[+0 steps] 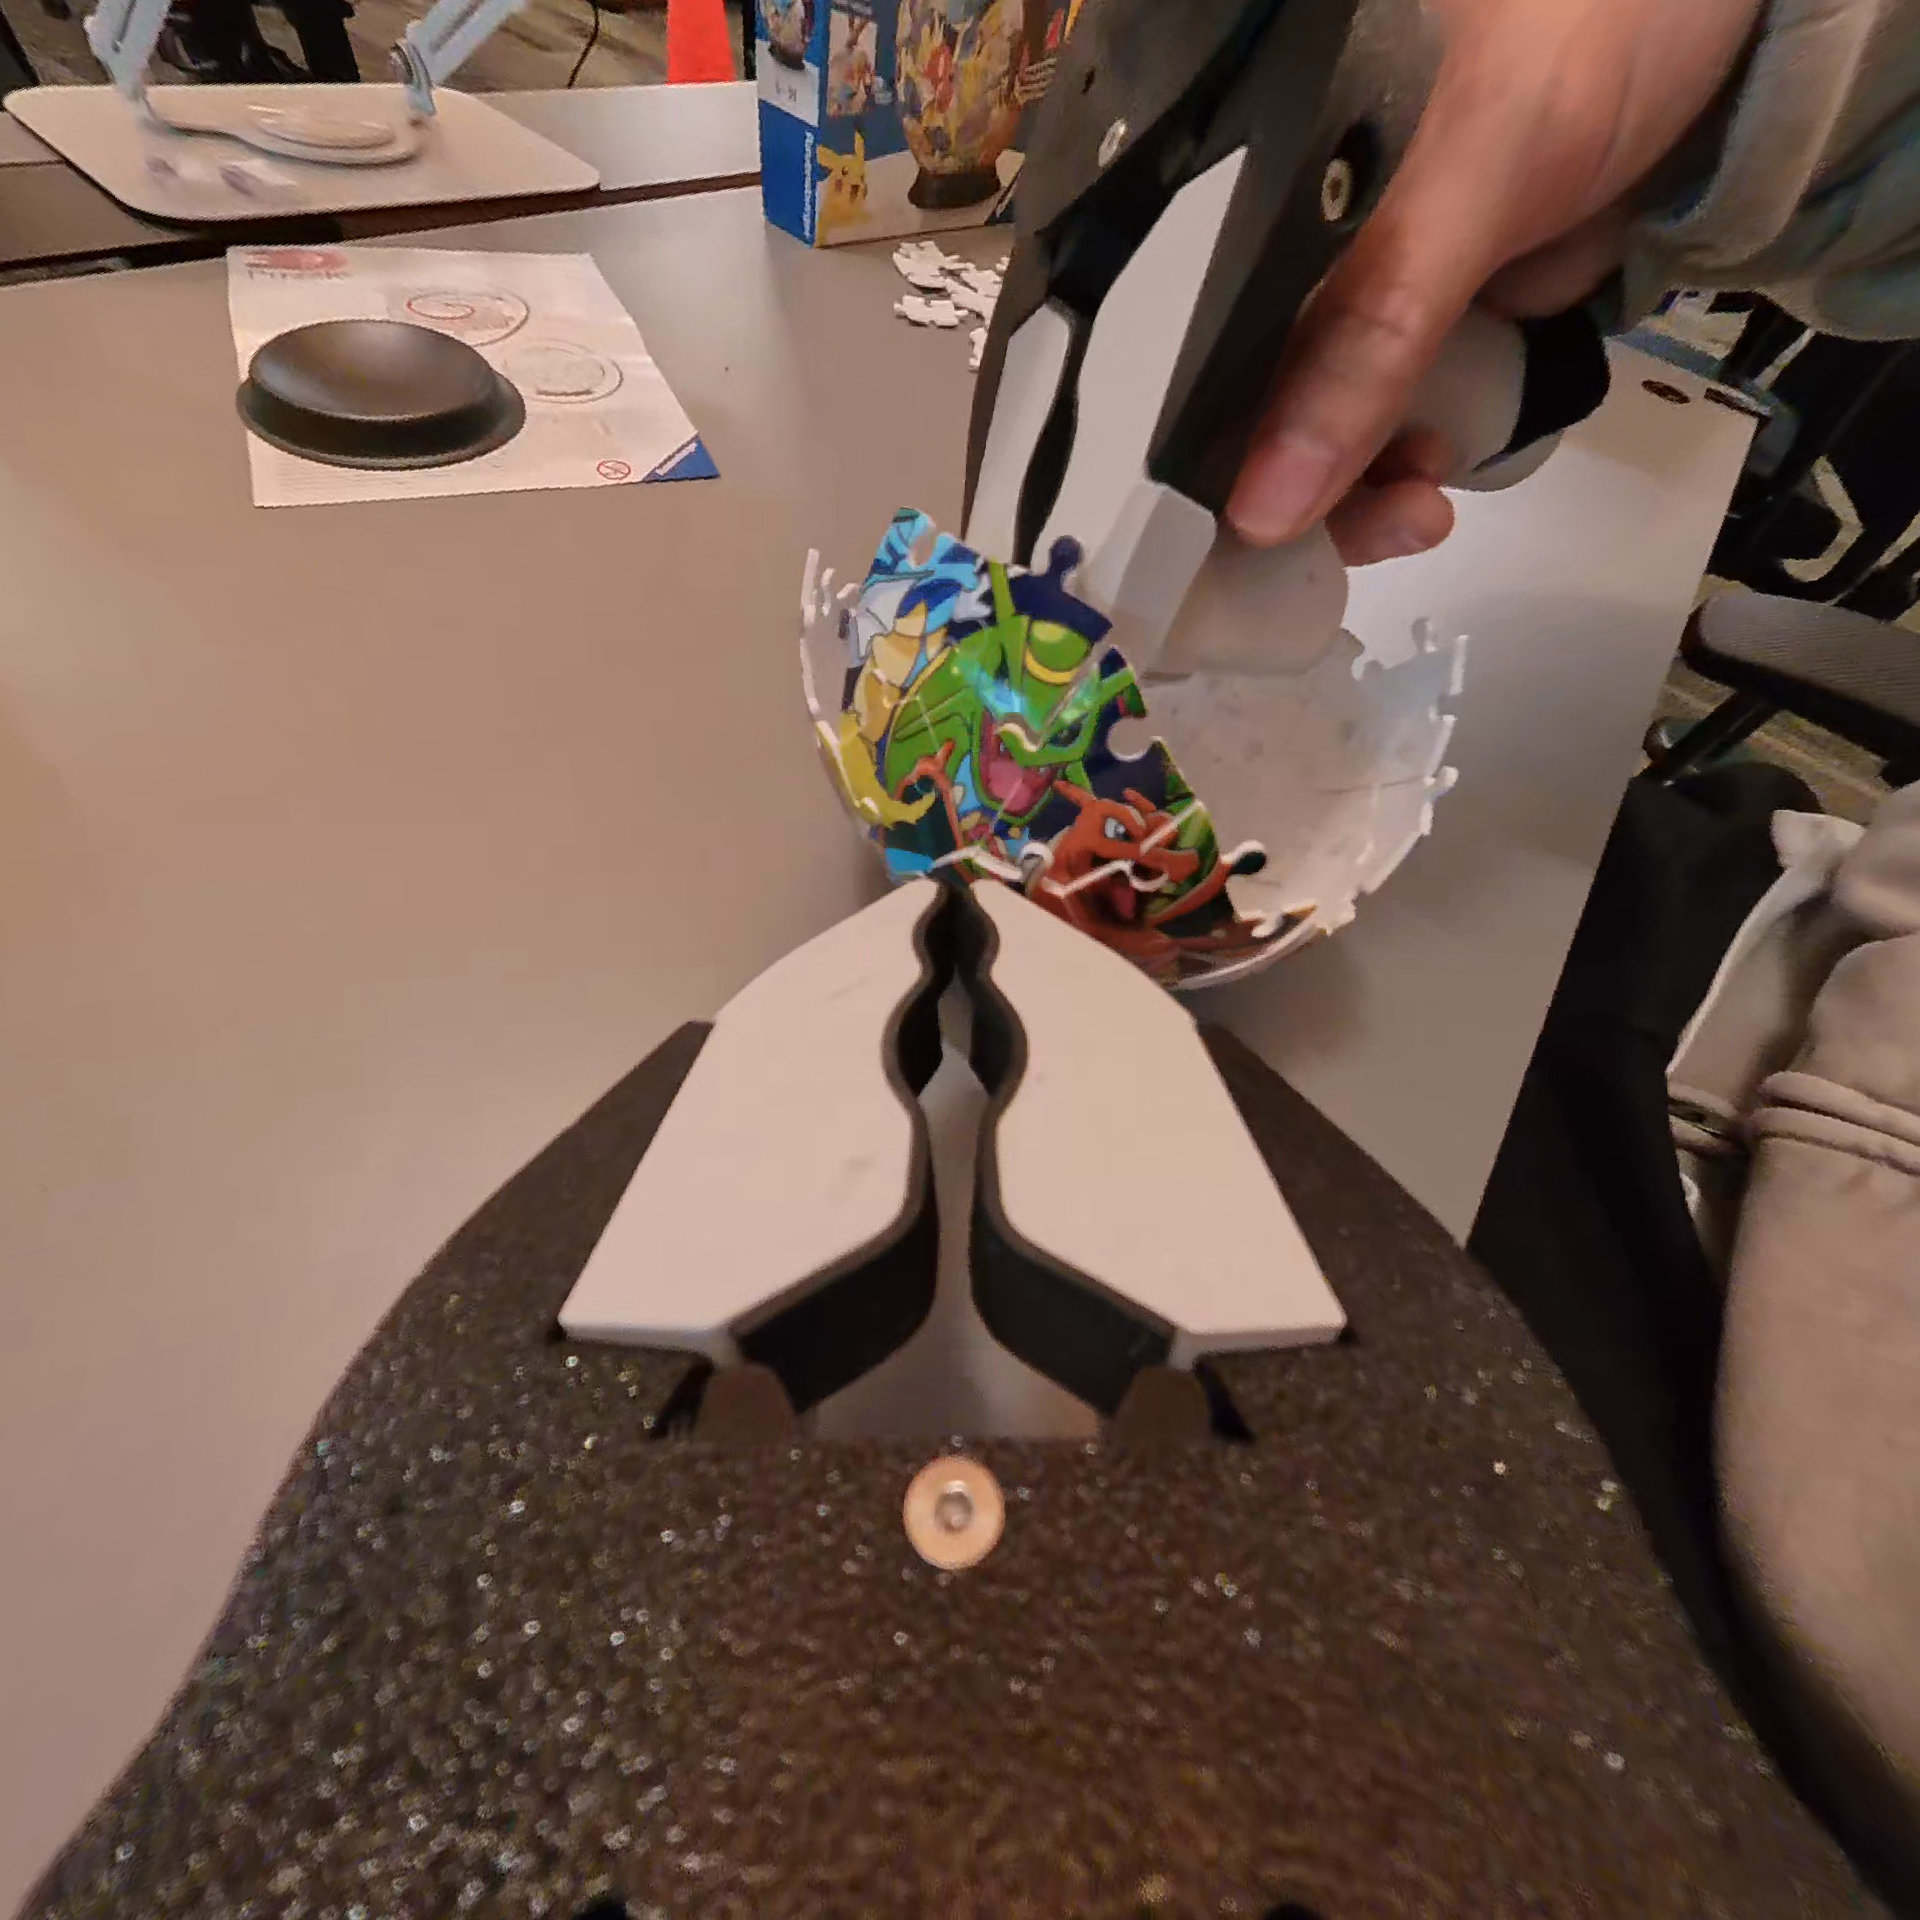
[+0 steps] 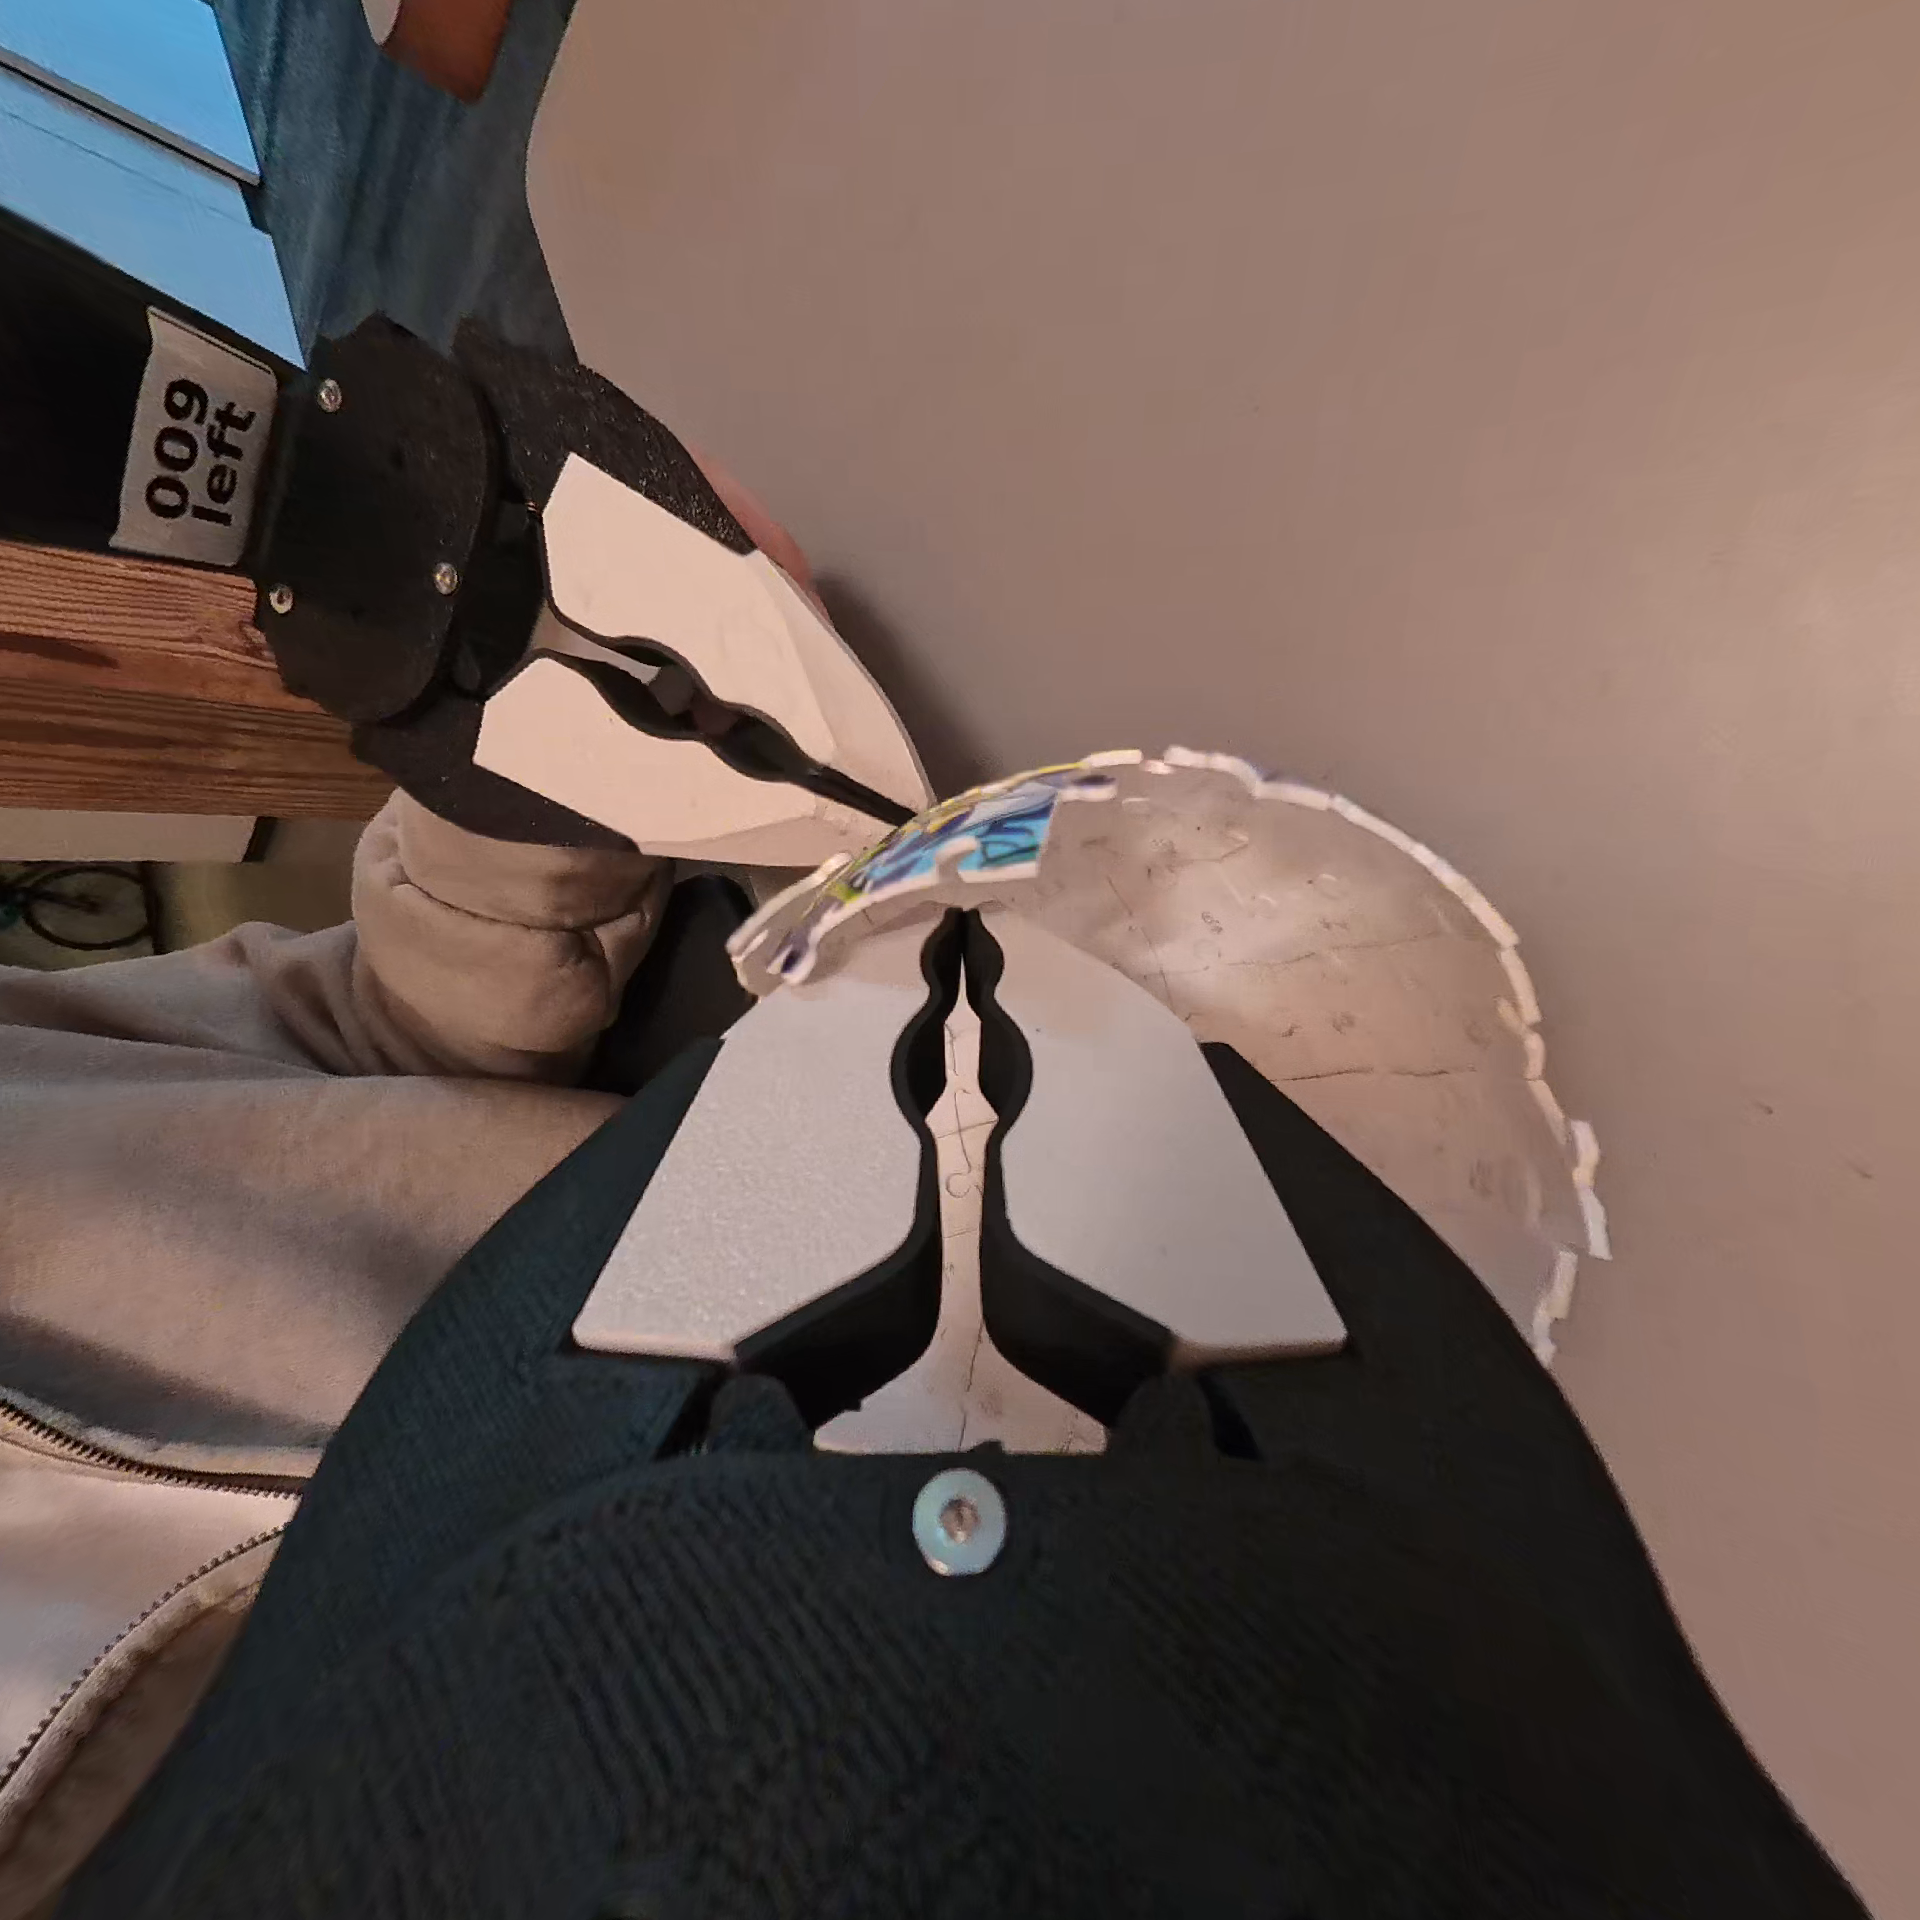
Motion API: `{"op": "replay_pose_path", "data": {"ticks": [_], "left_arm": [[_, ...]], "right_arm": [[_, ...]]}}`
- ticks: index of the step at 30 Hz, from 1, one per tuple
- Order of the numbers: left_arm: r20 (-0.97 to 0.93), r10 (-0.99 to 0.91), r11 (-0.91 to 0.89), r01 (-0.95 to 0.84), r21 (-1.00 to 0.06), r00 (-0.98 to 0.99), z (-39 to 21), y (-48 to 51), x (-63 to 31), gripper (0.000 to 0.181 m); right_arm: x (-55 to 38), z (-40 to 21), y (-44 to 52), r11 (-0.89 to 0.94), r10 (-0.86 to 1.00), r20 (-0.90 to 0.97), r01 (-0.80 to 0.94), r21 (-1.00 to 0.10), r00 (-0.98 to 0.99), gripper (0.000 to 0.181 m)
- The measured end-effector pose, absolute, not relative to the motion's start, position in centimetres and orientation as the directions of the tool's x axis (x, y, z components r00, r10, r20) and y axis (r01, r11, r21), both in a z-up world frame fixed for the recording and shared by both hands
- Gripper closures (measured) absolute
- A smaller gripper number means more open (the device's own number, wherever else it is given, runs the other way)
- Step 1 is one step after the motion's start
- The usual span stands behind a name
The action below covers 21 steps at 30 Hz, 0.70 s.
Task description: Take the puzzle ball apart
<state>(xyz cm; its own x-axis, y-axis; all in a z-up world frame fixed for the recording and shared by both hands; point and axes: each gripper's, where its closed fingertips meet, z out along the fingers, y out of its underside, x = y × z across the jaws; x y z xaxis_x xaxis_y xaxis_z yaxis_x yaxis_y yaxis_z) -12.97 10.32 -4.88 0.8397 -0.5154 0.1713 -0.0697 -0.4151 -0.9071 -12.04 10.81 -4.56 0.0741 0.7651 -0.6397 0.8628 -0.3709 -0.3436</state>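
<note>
The puzzle ball (image 1: pixel 1039 748) is now a partial shell: printed cartoon panels outside, plain white inside, held in the air above the grey table (image 1: pixel 416 779) between both tools. We judge it light, thin and rigid per piece, but weak at the interlocking seams; grip at the jagged rim, close to the seam to be parted.

The left gripper (image 1: pixel 951 894) is closed on the lower rim. The right gripper (image 2: pixel 961 920) is closed on the upper edge, pinching a rim piece.

Behind lie loose pieces (image 1: pixel 945 286), a black stand (image 1: pixel 379 390) on an instruction sheet (image 1: pixel 582 312), and the product box (image 1: pixel 883 114). These and the left tool's label (image 2: pixel 197 447) carry print, which we do not reproduce.
</note>
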Motion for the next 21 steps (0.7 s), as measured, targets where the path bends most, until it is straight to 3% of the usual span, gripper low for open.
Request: {"op": "replay_pose_path", "data": {"ticks": [21], "left_arm": [[0.163,-0.576,-0.376,-0.082,-0.923,0.801,-4.1,9.7,-11.8,0.181]], "right_arm": [[-11.5,-4.5,9.1,-0.414,0.674,-0.734,0.868,-0.275,0.089,0.181]]}}
